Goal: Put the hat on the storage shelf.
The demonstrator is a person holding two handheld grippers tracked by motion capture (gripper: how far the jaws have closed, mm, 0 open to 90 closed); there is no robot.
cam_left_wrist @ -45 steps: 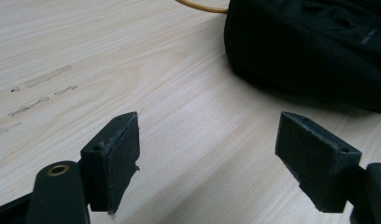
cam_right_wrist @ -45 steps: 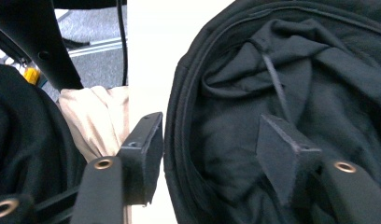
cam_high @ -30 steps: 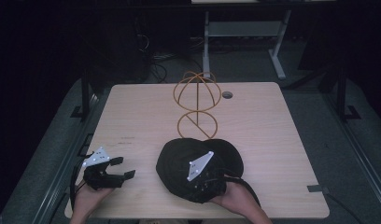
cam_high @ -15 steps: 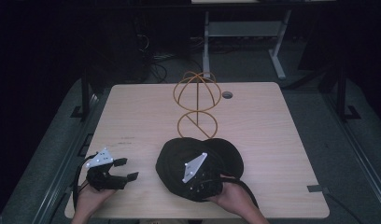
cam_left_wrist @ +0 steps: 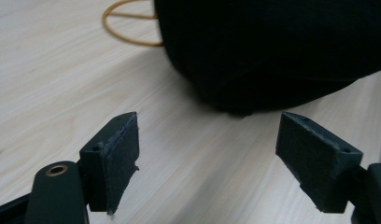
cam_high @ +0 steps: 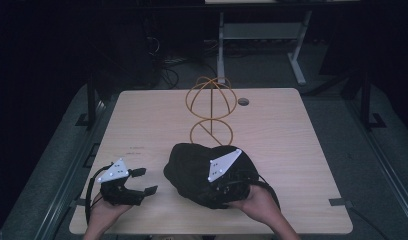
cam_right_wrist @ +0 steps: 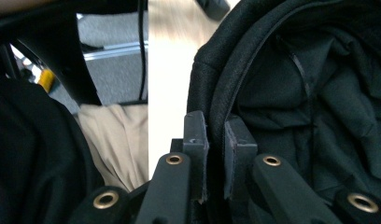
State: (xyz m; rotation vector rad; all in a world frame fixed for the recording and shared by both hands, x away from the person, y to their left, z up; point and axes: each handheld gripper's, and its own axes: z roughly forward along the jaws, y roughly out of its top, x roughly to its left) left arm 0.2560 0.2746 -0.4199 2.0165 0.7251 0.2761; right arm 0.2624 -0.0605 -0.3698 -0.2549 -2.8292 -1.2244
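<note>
Black cap (cam_high: 197,172) pinched at its rim!
We see the right tool (cam_right_wrist: 215,140) clamped on it; left tool (cam_left_wrist: 226,154) gapes empty above the counter (cam_high: 292,150).

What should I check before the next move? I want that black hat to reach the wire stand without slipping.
1. Right gripper shut on the black hat: ok; its jaws have just been closing and now pinch the rim in the right gripper view.
2. Depth of the bite: cannot tell; only the rim's edge sits between the pads.
3. Left gripper free: ok; jaws wide apart, nothing between them, short of the hat.
4. Wire stand upright and bare: ok.
5. Path to the stand: ok; it stands just beyond the hat on the table.
6. Hat off the table: cannot tell.
</note>
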